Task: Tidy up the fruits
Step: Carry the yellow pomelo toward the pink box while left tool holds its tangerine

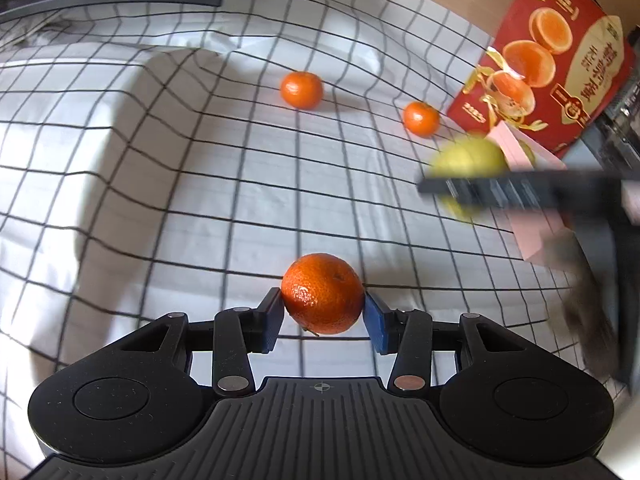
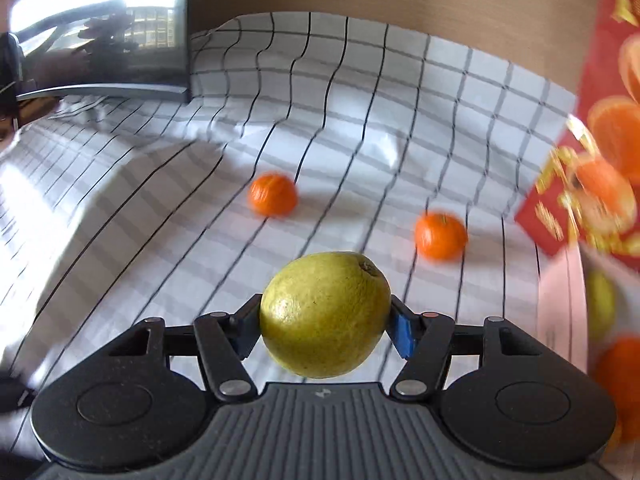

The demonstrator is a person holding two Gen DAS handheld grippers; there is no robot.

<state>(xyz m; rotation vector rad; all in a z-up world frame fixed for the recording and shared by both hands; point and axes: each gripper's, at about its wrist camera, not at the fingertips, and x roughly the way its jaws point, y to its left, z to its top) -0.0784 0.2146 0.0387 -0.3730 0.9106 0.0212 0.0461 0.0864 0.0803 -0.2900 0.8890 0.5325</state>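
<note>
My left gripper [image 1: 324,314] is shut on a mandarin [image 1: 322,293] and holds it above the checked cloth. My right gripper [image 2: 325,330] is shut on a yellow-green citrus fruit [image 2: 325,314]; the same fruit [image 1: 466,160] and the blurred right gripper [image 1: 516,192] show at the right of the left wrist view. Two loose mandarins lie on the cloth: one further back [image 1: 301,90] [image 2: 273,194], one nearer the red box [image 1: 420,118] [image 2: 440,235].
A red orange-printed box [image 1: 552,60] [image 2: 608,120] stands at the right, with a pink-white box [image 2: 562,312] below it holding a yellow fruit [image 2: 600,304] and a mandarin [image 2: 622,384]. A dark monitor [image 2: 100,32] stands at the back left. The cloth [image 1: 160,200] is wrinkled.
</note>
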